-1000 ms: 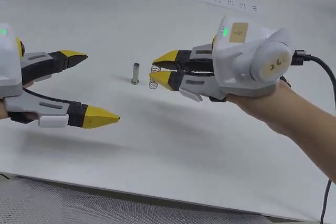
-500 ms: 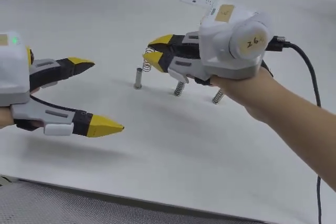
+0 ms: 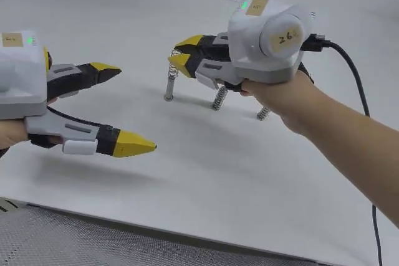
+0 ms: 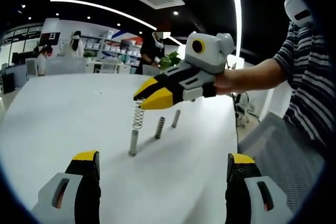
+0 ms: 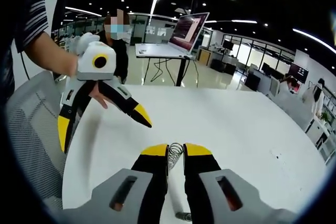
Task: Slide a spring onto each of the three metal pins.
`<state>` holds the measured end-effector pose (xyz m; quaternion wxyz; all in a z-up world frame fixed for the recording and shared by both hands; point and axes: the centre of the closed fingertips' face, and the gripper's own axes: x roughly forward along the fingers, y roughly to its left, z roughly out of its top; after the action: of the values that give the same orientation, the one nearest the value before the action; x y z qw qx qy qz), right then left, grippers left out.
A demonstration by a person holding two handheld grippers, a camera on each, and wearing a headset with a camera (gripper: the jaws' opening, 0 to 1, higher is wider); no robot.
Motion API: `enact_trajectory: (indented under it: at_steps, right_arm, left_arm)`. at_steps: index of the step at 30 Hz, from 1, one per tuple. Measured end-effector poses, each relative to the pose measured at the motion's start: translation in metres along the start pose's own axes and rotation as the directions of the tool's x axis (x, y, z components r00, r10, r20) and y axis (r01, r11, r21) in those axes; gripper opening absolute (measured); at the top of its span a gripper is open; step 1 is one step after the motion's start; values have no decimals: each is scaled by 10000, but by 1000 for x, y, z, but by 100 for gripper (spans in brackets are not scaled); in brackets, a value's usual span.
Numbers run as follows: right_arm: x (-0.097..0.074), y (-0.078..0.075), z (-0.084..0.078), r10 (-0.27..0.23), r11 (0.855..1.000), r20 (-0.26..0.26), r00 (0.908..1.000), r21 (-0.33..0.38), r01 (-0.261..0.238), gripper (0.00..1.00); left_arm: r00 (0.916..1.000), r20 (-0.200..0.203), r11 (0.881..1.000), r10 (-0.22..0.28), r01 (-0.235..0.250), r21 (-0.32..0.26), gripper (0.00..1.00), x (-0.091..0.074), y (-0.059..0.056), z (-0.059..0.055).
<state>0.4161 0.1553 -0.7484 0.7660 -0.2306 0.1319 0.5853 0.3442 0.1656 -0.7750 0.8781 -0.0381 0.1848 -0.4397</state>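
Right claw (image 3: 182,53), pinching a spring (image 3: 172,70), now sits above the left pin (image 3: 168,90), spring end at its top; left claw (image 3: 132,107) hovers near, wide open.

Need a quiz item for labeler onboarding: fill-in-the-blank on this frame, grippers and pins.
1. The right hand-held gripper is shut on a ____.
2. The left hand-held gripper has its jaws ____.
3. Besides the bare pin, ____ other pins already carry springs.
Missing words: spring; open; two.
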Motion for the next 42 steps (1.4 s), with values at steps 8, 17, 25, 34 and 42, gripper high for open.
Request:
enact_trajectory:
  at_steps: [8, 17, 25, 34, 42]
  right_arm:
    - [4, 0, -3, 6, 9996, 45, 10000, 277, -7, 8]
    - [6, 4, -12, 105, 9996, -230, 9997, 264, -99, 8]
    - [14, 8, -20, 95, 9999, -536, 9985, 76, -91, 8]
    - [26, 12, -44, 119, 9997, -1216, 9925, -181, -142, 8]
    - [31, 14, -53, 203, 9998, -1392, 9901, -59, -213, 8]
  left_arm:
    - [9999, -1, 9999, 100, -100, -106, 98, -4, 2, -4]
    - [9998, 30, 9997, 181, -180, -177, 98, -7, 2, -6]
    - [9998, 32, 9997, 206, -205, -164, 98, -6, 0, -5]
    - [9997, 139, 9996, 178, -175, -232, 98, -6, -5, -4]
    - [9997, 110, 9995, 195, -193, -258, 98, -7, -5, -5]
